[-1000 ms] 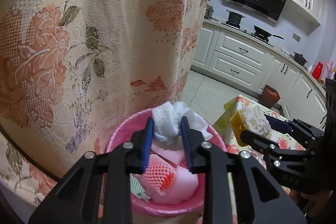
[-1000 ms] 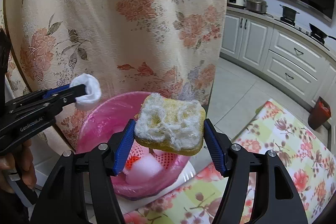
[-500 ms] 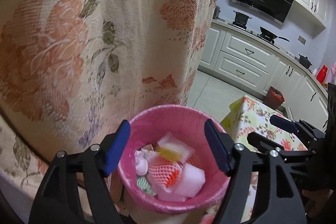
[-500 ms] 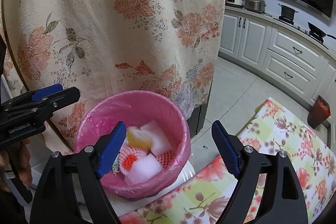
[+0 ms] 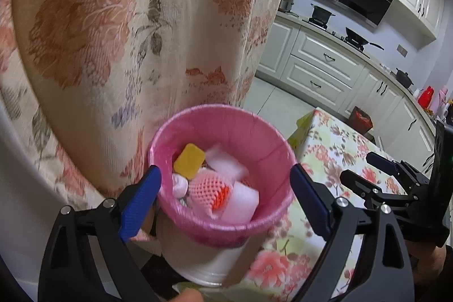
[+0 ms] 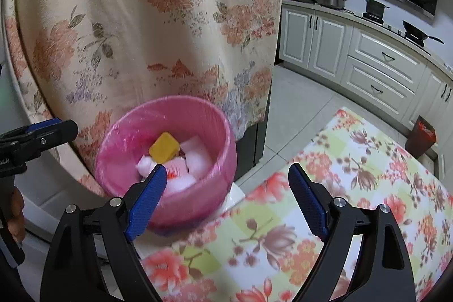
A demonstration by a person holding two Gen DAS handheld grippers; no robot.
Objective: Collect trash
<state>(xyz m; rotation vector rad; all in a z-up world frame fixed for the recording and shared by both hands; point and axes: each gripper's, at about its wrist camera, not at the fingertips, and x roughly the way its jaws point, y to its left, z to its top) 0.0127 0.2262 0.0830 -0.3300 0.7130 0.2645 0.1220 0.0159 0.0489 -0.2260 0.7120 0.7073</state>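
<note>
my left gripper (image 5: 225, 197) and right gripper (image 6: 225, 198) have just been opening; both stand wide with nothing between the jaws. beyond them the sponge (image 5: 189, 160) and tissue wad (image 5: 180, 185) lie in the pink bin (image 5: 263, 132) with older trash, so that drop looks done. only my right view shows much of the table (image 6: 354, 160), bare there; what's left i can't tell.

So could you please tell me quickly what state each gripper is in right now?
Left gripper: open, holding nothing, jaws just opened wider.
Right gripper: open, holding nothing, jaws just opened wider.
</note>
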